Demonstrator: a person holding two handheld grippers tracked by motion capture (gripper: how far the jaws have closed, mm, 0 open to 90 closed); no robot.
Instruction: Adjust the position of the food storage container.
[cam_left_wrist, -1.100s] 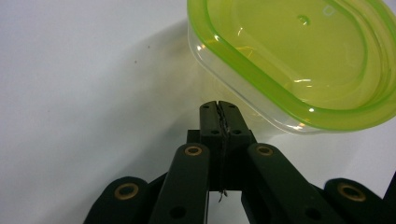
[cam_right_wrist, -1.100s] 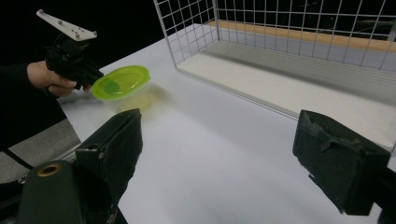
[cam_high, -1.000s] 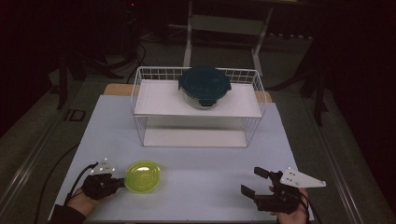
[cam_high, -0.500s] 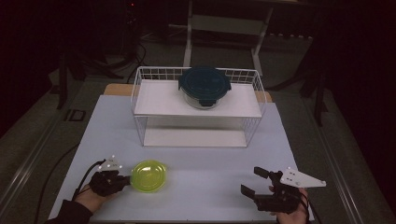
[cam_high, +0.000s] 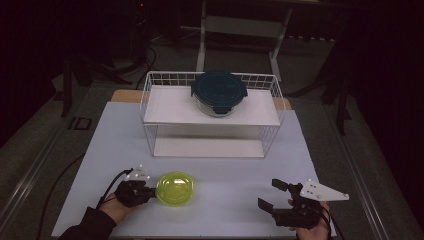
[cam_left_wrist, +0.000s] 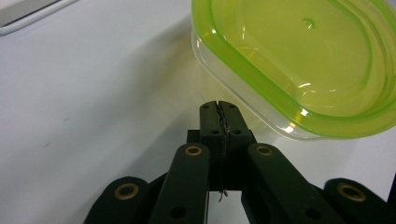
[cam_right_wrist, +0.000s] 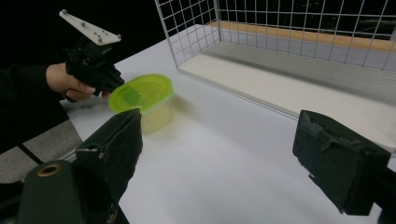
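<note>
Where left hand-held gripper (cam_left_wrist: 219, 106) sits closed beside it: translucent tub (cam_high: 175, 188), lime-green lid, oval.

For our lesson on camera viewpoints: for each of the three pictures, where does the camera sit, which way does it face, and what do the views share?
High view: above the person's side, facing forward and down on the table; forearms and both grippers show.
Left gripper view: rides the left gripper, jaws shut beside the green-lidded container.
Right gripper view: rides the right gripper, jaws open, facing the wire rack and the person's other hand.
All three share the container.
</note>
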